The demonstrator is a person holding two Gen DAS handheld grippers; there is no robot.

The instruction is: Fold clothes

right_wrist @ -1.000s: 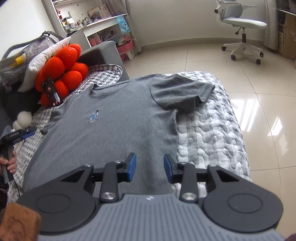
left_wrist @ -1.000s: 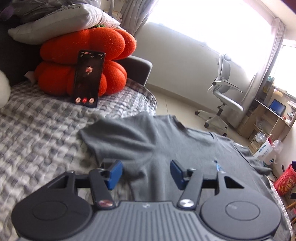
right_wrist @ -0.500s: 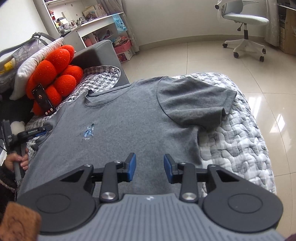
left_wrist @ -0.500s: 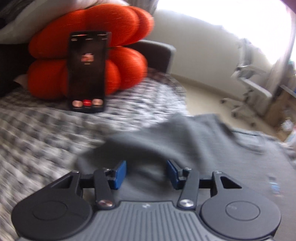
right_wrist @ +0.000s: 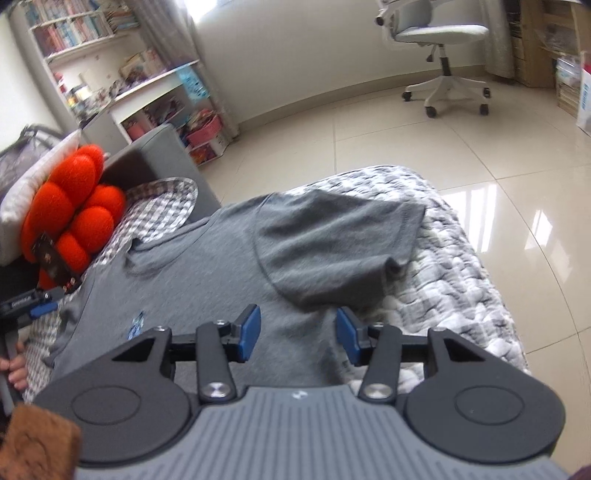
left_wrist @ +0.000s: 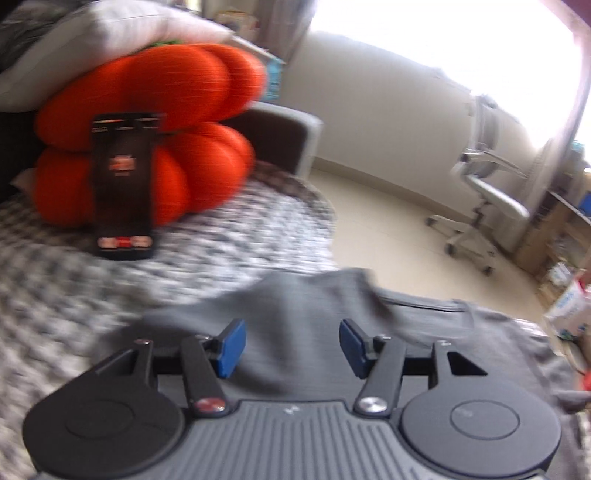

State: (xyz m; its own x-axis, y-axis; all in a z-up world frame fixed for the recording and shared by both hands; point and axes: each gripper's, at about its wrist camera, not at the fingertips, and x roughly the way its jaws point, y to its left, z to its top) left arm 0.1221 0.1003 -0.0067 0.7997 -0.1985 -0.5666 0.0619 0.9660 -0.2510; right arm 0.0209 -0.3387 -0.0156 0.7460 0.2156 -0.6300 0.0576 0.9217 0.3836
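A grey T-shirt (right_wrist: 207, 280) lies flat, front up, on the quilted bed (right_wrist: 454, 266). The step in hand looks like reaching for both sleeves. The left hand-held gripper (left_wrist: 289, 341) and right hand-held gripper (right_wrist: 298, 332) are both opening, with nothing pinched. Next, the right needs the sleeve (right_wrist: 332, 240) at its twelve o'clock.

No writing can be read anywhere (the phone (left_wrist: 122, 184) screen and shelf books (right_wrist: 70, 27) are too blurred).

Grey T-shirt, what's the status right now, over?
Both grippers, left and right, opening, empty. Grey T-shirt flat on bed, unfolded. Nothing in the way.
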